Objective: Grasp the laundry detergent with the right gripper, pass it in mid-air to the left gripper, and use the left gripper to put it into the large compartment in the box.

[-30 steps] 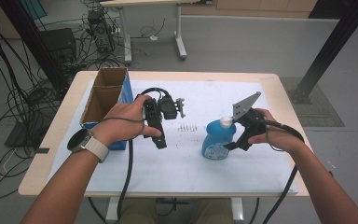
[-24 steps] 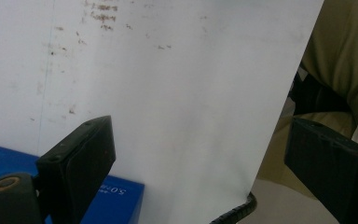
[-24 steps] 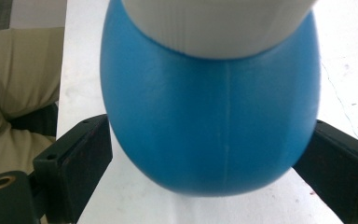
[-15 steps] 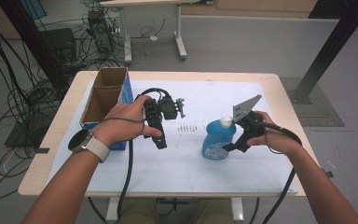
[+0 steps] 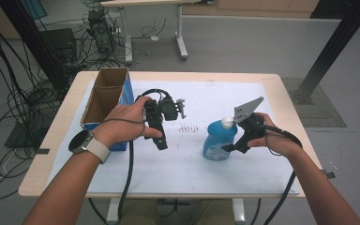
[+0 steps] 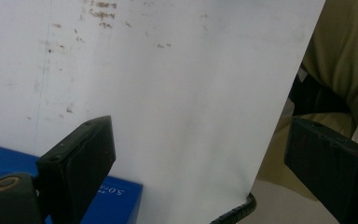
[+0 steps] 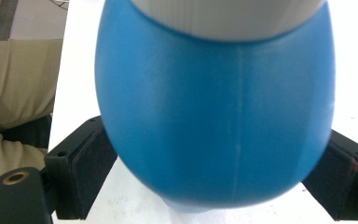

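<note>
In the right gripper view the blue plastic bottle [image 7: 214, 107] bulged across the centre of the frame, its round body set between the two black jaws of the right gripper [image 7: 214, 182]. The jaws had just been closing around it; the left pad sat at the bottle's flank and the right pad looked just beside it, so I judged contact near but a firm squeeze not yet sure. The smooth, curved wall would likely be slippery and would give a little under pressure, and if liquid was inside it would carry some weight low down. The widest part of the body, where the jaws stood, seemed the soundest hold; the narrower neck under the white cap [image 7: 228, 18] would be the alternative. How full the bottle was could not be told, and its cap was cut off at the top edge.

In the high view the bottle [image 5: 217, 140] stood upright on the white sheet [image 5: 178, 173] covering the worktop [image 5: 281, 93], right of centre, with the right gripper [image 5: 229, 148] at its side. Left of centre the left gripper [image 5: 161, 140] hung above the sheet, jaws released and holding nothing. Behind it, toward the upper left, an open cardboard box with blue sides [image 5: 104, 101] stood on the worktop; its inside was in shadow. Small brown marks [image 5: 190, 128] dotted the sheet, too fine to read.
</note>
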A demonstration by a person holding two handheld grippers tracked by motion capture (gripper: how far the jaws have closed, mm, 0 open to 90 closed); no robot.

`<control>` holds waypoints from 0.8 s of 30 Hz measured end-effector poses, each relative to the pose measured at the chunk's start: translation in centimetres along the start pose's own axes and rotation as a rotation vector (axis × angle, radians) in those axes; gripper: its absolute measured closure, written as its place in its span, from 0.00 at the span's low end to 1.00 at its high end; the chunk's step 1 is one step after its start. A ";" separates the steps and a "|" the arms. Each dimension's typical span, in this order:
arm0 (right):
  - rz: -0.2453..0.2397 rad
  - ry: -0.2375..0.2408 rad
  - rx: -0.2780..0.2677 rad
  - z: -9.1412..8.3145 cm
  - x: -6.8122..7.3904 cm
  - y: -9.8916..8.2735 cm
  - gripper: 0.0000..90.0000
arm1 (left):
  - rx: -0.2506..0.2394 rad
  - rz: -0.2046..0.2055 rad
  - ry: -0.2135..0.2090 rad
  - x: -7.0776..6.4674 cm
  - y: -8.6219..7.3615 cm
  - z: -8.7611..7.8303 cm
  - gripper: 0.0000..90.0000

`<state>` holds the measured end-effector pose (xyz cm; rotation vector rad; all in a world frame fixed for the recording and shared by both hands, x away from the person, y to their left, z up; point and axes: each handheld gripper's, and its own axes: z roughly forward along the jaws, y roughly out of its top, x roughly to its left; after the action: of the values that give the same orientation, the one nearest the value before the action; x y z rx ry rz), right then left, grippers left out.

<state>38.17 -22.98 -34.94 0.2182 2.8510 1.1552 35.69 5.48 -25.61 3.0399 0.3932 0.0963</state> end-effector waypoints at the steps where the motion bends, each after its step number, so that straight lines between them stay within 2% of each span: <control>1: -0.002 -0.001 0.001 0.0 0.0 -0.1 0.14 | -0.001 -0.001 -0.001 0.0 0.0 0.0 0.10; 24: -0.011 -0.030 -0.060 0.6 0.0 -1.0 0.15 | 0.003 -0.011 -0.004 0.2 0.0 0.3 0.10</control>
<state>38.10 -23.24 -36.07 0.2143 2.7839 1.2227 35.86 5.54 -25.91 3.0400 0.4103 0.0888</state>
